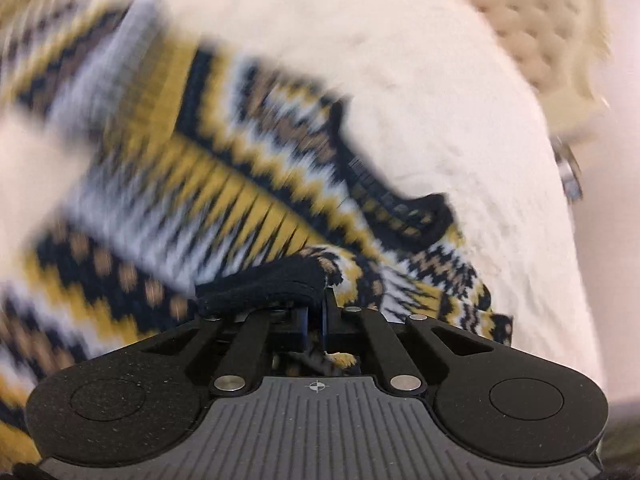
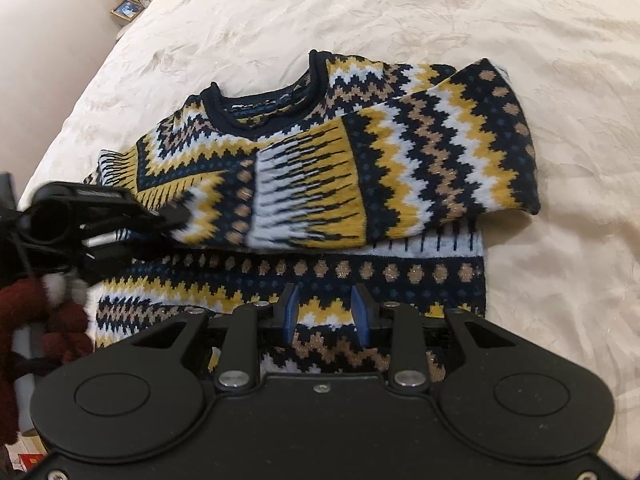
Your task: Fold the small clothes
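We see a small knitted sweater [image 2: 320, 184] lying on a bed [image 2: 400, 12] with a cream cover. The sweater has zigzag bands of yellow, white, dark blue and tan. In the right wrist view it fills the middle of the frame, with its dark blue neck hole toward the upper left. One sleeve [image 2: 420, 152] is folded across the chest, and its cuff end sits near the middle of the frame. Our right gripper [image 2: 326, 314] hangs just over the bottom band of the sweater, low in the frame. Its jaws are spread apart and nothing is between them. Our left gripper [image 2: 176, 213] comes in from the left edge of that same view and meets the sweater's side there. In the left wrist view the left gripper [image 1: 316, 312] has its jaws pressed together, pinching a dark edge of the sweater [image 1: 224, 184], and a bit of knit pokes out below them. That view is blurry. A small framed picture [image 2: 127, 9] stands in the upper left corner of the right wrist view.
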`<state>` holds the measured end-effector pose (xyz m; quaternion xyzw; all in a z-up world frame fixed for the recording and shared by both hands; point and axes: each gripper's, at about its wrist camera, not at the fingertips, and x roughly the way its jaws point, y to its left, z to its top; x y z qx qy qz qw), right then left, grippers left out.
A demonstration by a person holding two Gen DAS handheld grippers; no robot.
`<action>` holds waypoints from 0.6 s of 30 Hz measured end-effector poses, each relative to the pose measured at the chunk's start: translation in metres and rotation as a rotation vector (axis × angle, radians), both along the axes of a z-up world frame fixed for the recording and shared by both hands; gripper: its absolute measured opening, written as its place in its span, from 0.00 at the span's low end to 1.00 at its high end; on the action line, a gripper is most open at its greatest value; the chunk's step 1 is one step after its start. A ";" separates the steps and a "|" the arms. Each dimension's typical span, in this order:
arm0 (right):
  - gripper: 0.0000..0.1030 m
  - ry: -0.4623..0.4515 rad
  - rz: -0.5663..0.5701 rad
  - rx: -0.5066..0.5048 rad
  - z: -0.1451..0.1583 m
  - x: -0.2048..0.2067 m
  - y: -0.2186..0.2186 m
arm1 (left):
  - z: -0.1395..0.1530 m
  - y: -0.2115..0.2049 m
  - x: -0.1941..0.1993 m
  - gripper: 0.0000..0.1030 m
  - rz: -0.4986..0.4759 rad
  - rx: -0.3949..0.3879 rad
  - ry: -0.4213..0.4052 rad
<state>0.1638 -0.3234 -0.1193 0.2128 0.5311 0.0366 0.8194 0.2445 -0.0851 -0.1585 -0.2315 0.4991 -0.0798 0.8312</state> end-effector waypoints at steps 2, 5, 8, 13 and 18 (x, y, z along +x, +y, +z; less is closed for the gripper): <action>0.40 -0.003 -0.006 0.001 0.000 0.001 0.000 | 0.033 -0.008 -0.003 0.05 -0.101 0.108 -0.162; 0.40 -0.003 -0.011 0.000 -0.001 0.004 -0.001 | 0.062 -0.008 -0.010 0.05 -0.184 0.220 -0.347; 0.40 0.001 -0.011 -0.007 -0.004 0.007 -0.001 | 0.043 0.007 0.005 0.05 -0.175 0.241 -0.256; 0.40 0.004 -0.008 -0.042 -0.006 0.015 -0.007 | -0.004 0.038 0.030 0.05 -0.100 0.263 -0.076; 0.44 -0.013 -0.022 -0.094 -0.004 0.023 -0.024 | 0.020 0.036 0.020 0.05 -0.148 0.309 -0.205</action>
